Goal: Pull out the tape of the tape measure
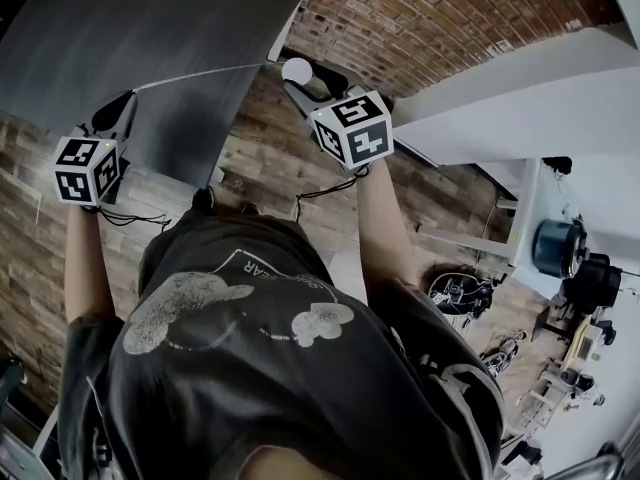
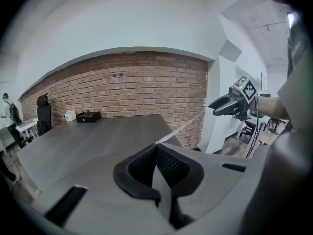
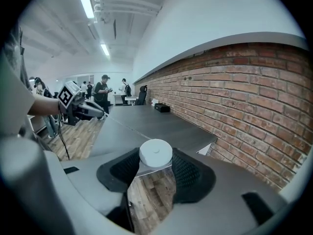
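Table [image 2: 98,136], dark grey, beside brick wall [image 2: 122,84], under taut tape [image 1: 200,78].

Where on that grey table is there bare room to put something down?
Nearly the whole grey tabletop is bare, from its near corner by the stretched tape back to the black box and white box at the brick wall. The white bench on the right is cluttered.

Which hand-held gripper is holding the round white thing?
The right hand-held gripper: its jaws clamp the round white tape measure. The left hand-held gripper is pinched shut on only the thin tape.
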The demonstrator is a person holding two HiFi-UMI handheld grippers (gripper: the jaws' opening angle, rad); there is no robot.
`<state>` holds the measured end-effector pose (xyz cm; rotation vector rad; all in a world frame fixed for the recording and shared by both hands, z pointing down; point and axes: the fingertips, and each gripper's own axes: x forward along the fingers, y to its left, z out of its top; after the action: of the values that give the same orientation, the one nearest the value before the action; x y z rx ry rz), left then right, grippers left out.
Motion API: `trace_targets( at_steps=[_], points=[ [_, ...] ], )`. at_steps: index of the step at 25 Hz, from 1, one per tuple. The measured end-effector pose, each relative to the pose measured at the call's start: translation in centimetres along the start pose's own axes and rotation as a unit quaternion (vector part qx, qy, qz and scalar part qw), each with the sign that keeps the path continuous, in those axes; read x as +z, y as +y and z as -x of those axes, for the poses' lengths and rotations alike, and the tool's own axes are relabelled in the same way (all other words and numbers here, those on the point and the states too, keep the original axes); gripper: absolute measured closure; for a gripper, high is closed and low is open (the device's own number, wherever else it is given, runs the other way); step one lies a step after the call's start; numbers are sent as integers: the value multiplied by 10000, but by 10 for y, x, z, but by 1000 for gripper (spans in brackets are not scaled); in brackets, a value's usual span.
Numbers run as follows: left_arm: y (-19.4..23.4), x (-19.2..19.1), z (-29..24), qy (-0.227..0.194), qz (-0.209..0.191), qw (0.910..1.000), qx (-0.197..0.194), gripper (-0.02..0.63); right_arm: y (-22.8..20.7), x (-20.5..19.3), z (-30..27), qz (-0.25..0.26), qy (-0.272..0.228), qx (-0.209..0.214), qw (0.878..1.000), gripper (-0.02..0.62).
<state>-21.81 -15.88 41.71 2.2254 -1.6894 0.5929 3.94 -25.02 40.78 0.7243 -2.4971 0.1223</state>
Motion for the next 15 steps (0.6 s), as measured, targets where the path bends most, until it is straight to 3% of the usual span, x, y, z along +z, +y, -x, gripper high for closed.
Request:
trace_targets(
  at_steps=[7, 15],
  points=[
    [6, -22, 21, 120, 226, 9987, 445, 595, -10, -28, 12, -158, 139, -124, 9997, 368],
    [29, -38, 18, 261, 351, 9983, 382, 595, 4, -38, -1, -324, 264, 4, 9991, 368]
  ],
)
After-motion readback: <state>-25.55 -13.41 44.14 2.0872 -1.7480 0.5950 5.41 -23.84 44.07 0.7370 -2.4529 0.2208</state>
